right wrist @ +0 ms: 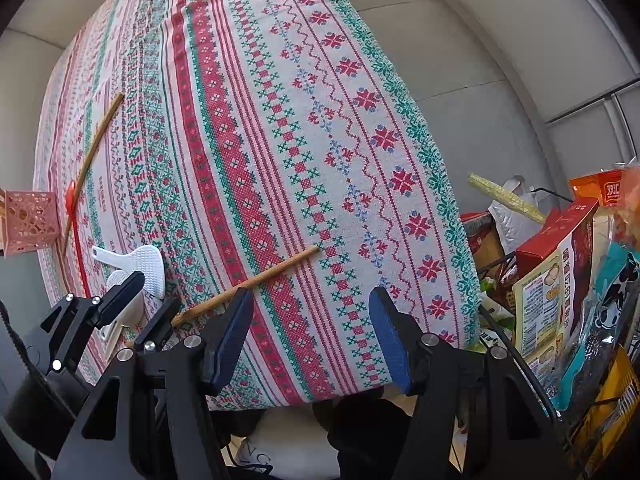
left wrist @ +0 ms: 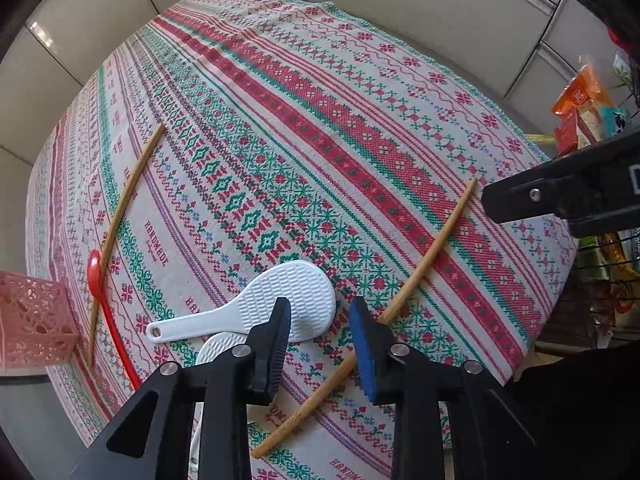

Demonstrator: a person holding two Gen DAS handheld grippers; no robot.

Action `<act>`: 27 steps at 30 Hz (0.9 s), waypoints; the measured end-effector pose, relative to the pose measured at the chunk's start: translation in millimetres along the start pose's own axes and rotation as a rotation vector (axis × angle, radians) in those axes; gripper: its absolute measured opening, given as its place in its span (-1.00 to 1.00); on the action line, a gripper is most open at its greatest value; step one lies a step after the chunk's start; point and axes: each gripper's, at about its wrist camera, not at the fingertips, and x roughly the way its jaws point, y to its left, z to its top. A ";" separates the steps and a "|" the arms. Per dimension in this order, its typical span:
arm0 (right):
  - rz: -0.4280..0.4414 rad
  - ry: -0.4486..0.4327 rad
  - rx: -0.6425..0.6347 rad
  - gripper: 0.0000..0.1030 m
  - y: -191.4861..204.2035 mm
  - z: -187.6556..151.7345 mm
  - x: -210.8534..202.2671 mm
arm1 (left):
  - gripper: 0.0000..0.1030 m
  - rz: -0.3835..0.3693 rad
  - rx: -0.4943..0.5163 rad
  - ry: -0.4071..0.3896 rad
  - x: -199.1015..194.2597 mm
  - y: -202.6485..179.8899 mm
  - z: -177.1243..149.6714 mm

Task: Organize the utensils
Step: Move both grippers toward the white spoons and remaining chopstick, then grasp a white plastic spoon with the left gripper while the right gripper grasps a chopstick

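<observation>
A big table with a patterned cloth (left wrist: 320, 128) fills most of both views. At its left edge stands a pink basket (left wrist: 34, 320) with lacy holes. I cannot see anything inside it.

All the utensils lie out on the cloth, so the tidying looks barely begun. One long chopstick (left wrist: 424, 272) lies slanted near the middle. Another chopstick (left wrist: 128, 204) lies over by the basket, crossing a red spoon (left wrist: 105, 304). Two white rice paddles sit close to the near edge: the upper paddle (left wrist: 280, 300) and the lower paddle (left wrist: 218, 348) peeking out from under it.

The left gripper (left wrist: 320, 344) hangs just above the upper paddle and the near chopstick. Its fingers are partly open with a gap between them, and they squeeze nothing.

The right gripper (right wrist: 312, 340) is open wider, over the cloth beside the chopstick, and it holds nothing too.
</observation>
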 end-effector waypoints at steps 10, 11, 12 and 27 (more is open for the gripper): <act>0.036 0.017 0.013 0.22 1.7 0.9 9.0 | -0.74 0.053 -0.070 -0.035 -0.6 21.6 -0.1; 0.038 0.023 0.015 0.22 1.8 1.6 10.8 | -0.77 0.046 -0.082 -0.043 -4.0 25.1 0.3; 0.041 0.027 0.018 0.22 2.4 1.0 12.0 | -0.78 0.037 -0.095 -0.056 -8.4 29.9 0.7; 0.100 0.093 0.055 0.21 23.7 5.0 39.0 | -0.93 -0.063 -0.276 -0.313 -90.5 85.3 -14.6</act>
